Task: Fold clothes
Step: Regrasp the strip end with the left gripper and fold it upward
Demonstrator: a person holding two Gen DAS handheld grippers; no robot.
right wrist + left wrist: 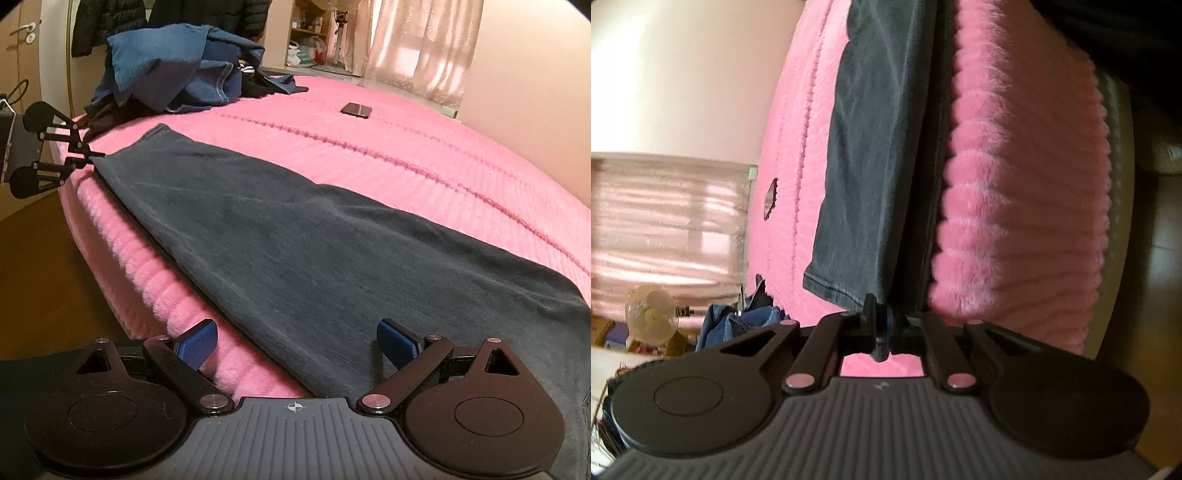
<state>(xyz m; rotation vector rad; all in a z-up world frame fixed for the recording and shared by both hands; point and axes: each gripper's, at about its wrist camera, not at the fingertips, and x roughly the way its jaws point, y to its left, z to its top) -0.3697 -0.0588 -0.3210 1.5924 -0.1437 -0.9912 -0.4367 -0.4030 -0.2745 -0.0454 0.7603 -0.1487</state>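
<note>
While pinching one corner of the dark grey garment (295, 240), left hand-held gripper (881, 332) clenched on the hem. Right hand-held gripper (297, 345) released, jaws wide above the other end. Garment spread flat along the edge of the pink bed (406, 147). Risk: pulling too hard, cloth sliding off the fluffy cover. Behind: blue clothes pile (177, 66), phone (356, 109), curtains (417, 40).

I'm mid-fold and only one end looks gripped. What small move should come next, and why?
Probably ease the right gripper forward and shut it on the near end of the dark grey garment. Its blue pads stand wide open around that edge, while the left gripper already pinches the far corner. With both ends held, the garment could be lifted off the pink blanket and folded.
</note>
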